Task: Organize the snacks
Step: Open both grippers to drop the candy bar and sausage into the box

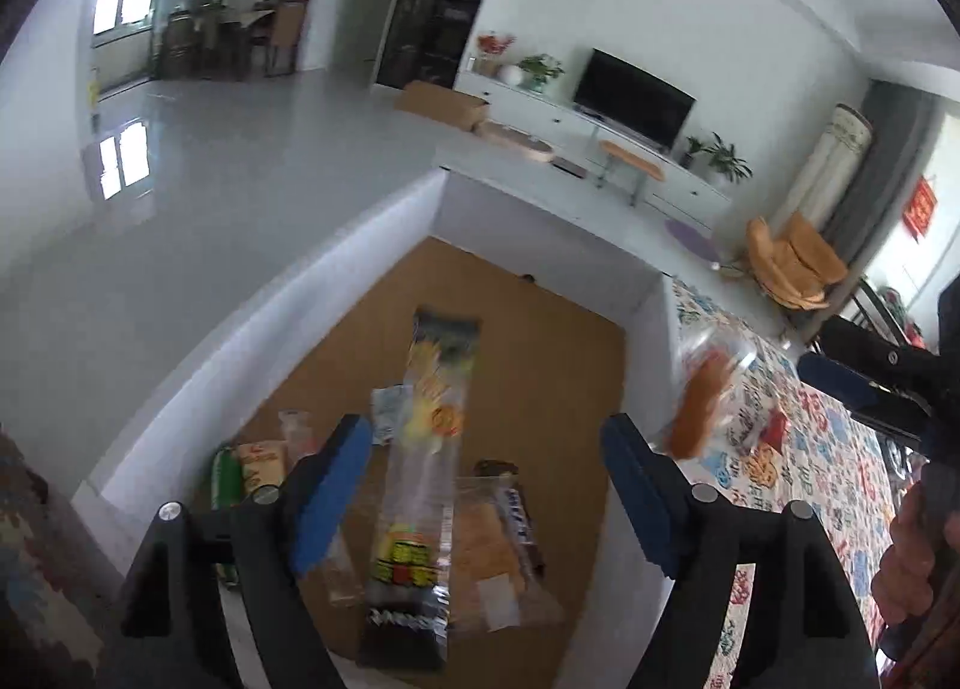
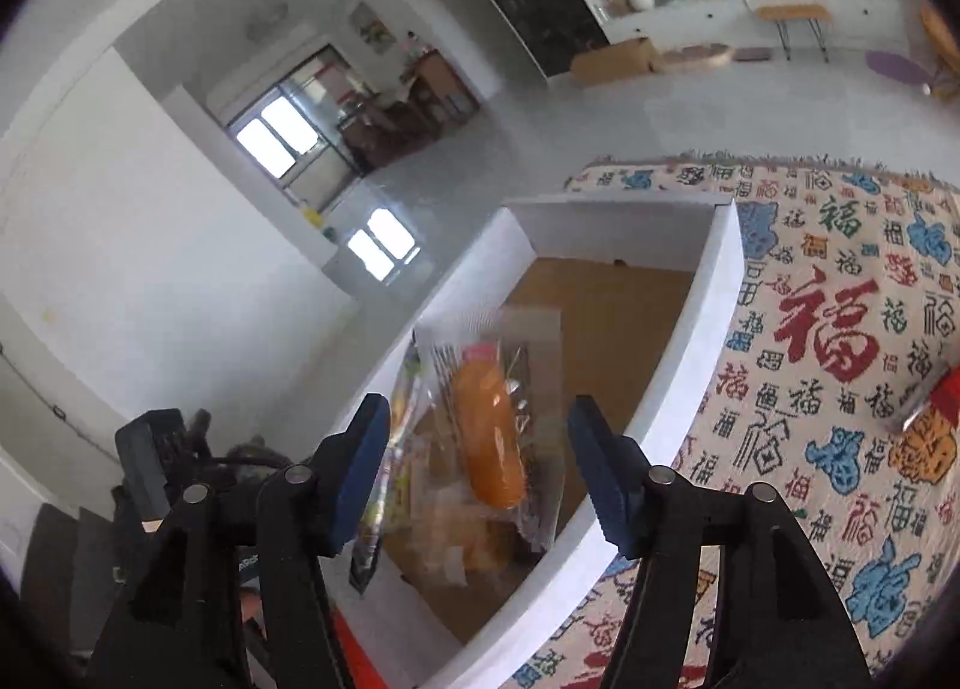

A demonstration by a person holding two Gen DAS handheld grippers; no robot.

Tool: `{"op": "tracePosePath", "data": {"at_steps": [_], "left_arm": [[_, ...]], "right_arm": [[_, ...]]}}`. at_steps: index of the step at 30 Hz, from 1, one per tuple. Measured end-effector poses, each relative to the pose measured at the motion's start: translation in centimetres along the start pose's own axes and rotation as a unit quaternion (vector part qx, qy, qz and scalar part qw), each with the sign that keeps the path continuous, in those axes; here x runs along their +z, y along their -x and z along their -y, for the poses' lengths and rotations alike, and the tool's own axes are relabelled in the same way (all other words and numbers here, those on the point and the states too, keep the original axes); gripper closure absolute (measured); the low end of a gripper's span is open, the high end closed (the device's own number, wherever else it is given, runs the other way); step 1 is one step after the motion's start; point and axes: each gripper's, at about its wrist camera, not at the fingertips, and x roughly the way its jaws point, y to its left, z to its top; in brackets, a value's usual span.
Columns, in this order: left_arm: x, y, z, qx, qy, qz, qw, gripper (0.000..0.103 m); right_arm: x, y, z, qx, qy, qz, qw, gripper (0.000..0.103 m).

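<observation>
Both claws hang spread wide above a white-walled box (image 1: 384, 245) with a brown cardboard-coloured floor, neither pinching anything. In the left wrist view the left claw (image 1: 486, 485) fills the bottom of the frame, its blue-padded fingers (image 1: 336, 491) parted, with a long clear snack sleeve (image 1: 420, 485) printed in yellow and black blurred between them, touching neither pad. Lower in the box lie a flat clear bag with a tan filling (image 1: 486, 551), a dark bar (image 1: 516, 515) and, at lower left, a green packet (image 1: 225, 479) beside a tan one (image 1: 261, 464). In the right wrist view the right claw (image 2: 480, 473) is likewise parted at bottom centre, and a clear crinkly wrapper holding an orange, sausage-shaped bun (image 2: 486, 437) sits blurred in the gap over the box, clear of both pads; whether it rests on the snacks below cannot be told. The same bun shows at centre right of the left view, near the box's right wall. The box stands on a counter covered by a woven cloth (image 2: 840, 329) patterned with red, blue and orange characters, at the right of both frames.
</observation>
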Motion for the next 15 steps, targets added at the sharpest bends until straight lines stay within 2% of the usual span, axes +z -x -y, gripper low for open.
{"op": "tracePosePath", "data": {"at_steps": [2,3,5,7,9,11,15], "left_arm": [[-1.0,0.6,-1.2,-0.011,0.027,0.007,0.9995,0.023],[-1.7,0.8,-1.4,-0.021,0.038,0.009,0.999,0.023],[-2.9,0.9,-0.5,-0.036,0.041,0.01,0.9985,0.023],[-4.2,0.9,1.9,-0.066,0.021,0.006,0.9976,0.023],[-5.2,0.9,4.9,-0.1,-0.008,0.0,0.9949,0.023],[-5.8,0.9,8.5,-0.13,-0.042,-0.01,0.9905,0.022],[-7.8,0.1,15.8,-0.186,-0.109,-0.036,0.9758,0.007]], "right_arm": [[-0.8,-0.1,0.1,-0.018,0.02,0.009,1.0,0.036],[-1.4,0.1,0.8,-0.033,0.034,0.014,0.999,0.032],[-3.7,0.3,2.7,-0.095,0.067,0.019,0.993,0.03],[-6.7,0.4,6.0,-0.172,0.097,0.002,0.98,0.03],[-10.0,0.9,10.8,-0.244,0.099,-0.029,0.964,0.03],[-13.3,2.7,15.7,-0.297,0.086,-0.044,0.95,0.03],[-17.7,8.8,23.3,-0.378,0.042,-0.032,0.924,0.03]]}}
